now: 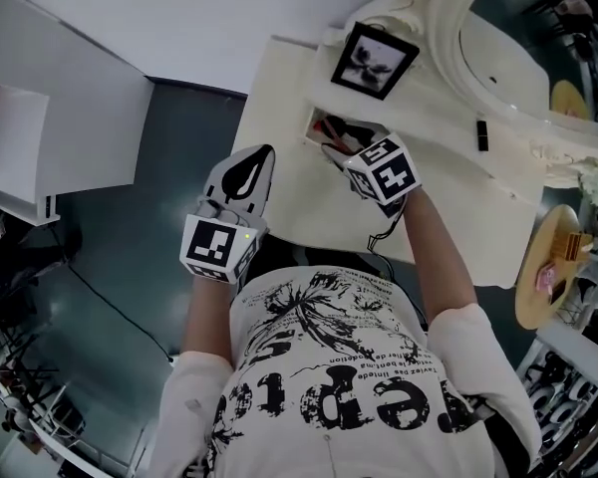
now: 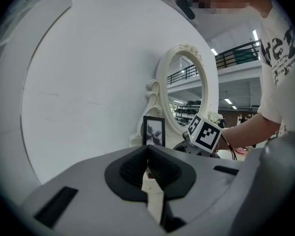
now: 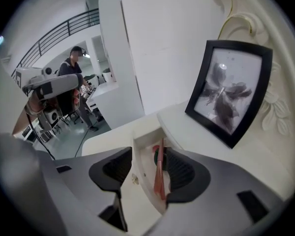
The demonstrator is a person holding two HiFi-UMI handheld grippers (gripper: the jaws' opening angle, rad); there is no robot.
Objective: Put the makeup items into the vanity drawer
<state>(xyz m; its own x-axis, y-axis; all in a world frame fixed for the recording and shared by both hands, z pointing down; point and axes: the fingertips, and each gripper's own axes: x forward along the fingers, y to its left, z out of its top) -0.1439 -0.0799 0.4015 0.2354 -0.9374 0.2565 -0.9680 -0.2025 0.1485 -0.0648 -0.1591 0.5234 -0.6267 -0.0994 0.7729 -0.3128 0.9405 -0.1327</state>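
The cream vanity [image 1: 448, 197] has a small drawer [image 1: 312, 127] pulled open, with several makeup items inside. My right gripper [image 1: 339, 153] hovers over that drawer [image 3: 137, 149]. It [image 3: 146, 154] is open, and a slim pink-red stick [image 3: 159, 173] lies in the drawer beside its right-hand pad, with a green and red item behind it. A black lipstick [image 1: 482, 134] lies on the vanity top near the mirror. My left gripper [image 1: 262, 153] is held off the vanity's left front edge, and it [image 2: 147, 154] is shut with nothing in it.
A black picture frame [image 1: 374, 60] [image 3: 231, 95] stands just behind the drawer. The oval mirror [image 1: 448, 38] rises at the back right. A round wooden tray [image 1: 548, 267] sits at the right. White shelving [image 1: 40, 137] stands on the left across dark floor. A person [image 3: 71, 70] stands far off.
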